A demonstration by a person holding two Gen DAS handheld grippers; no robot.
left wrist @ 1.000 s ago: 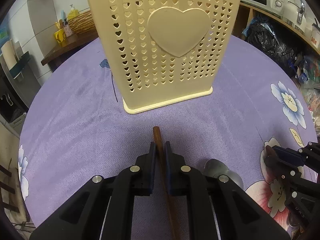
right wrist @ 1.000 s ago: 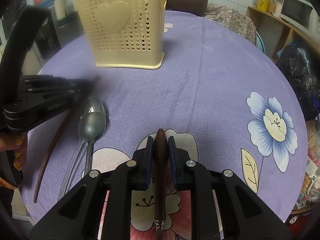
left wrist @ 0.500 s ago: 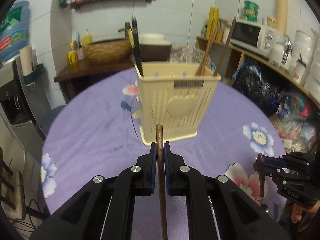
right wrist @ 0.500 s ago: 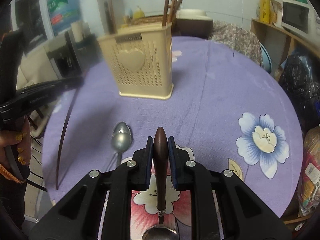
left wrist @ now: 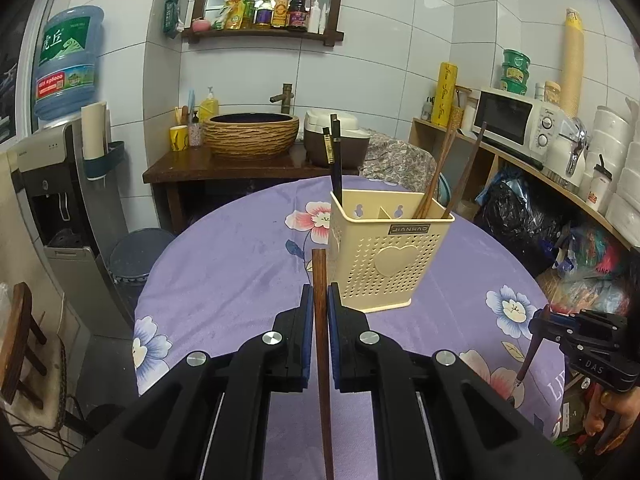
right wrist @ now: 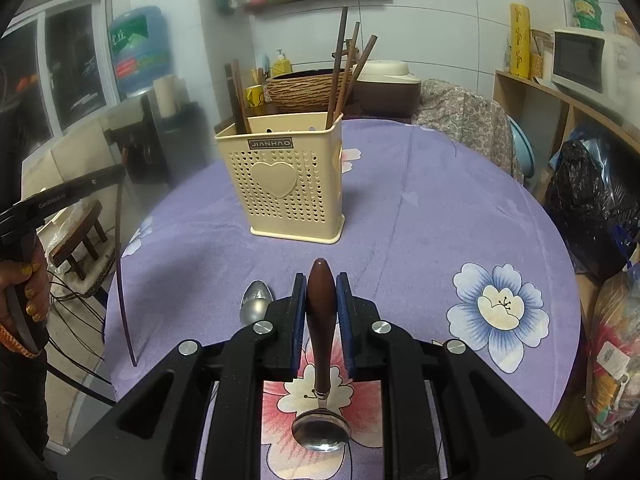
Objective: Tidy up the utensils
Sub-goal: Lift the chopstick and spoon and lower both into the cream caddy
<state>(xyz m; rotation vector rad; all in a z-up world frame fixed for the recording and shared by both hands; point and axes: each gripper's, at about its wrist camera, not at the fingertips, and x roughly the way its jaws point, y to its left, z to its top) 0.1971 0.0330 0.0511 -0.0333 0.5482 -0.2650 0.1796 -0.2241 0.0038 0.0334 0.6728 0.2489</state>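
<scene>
My left gripper [left wrist: 319, 298] is shut on a brown wooden chopstick [left wrist: 319, 268], held above the table with its tip pointing at the cream utensil holder [left wrist: 384, 256]. In the right wrist view my right gripper [right wrist: 321, 286] is shut on the brown handle of a spoon [right wrist: 320, 428], whose steel bowl hangs toward the camera. The holder [right wrist: 288, 184] stands ahead with several chopsticks upright in it. The left gripper [right wrist: 118, 174] appears at the left with the chopstick [right wrist: 120, 280] dangling. The right gripper [left wrist: 538, 322] shows at the right edge of the left wrist view.
A round table under a purple floral cloth [right wrist: 440, 208] carries one steel spoon [right wrist: 256, 304] just left of my right gripper. Around it are a wooden stool [right wrist: 78, 236], a water dispenser [left wrist: 52, 184], a basin [left wrist: 252, 134], a microwave shelf [left wrist: 516, 120] and black bags [right wrist: 588, 208].
Both grippers have risen from the cloth with their utensils. The chopstick is off the table, and the holder now looks smaller, farther away and seen from higher up.
</scene>
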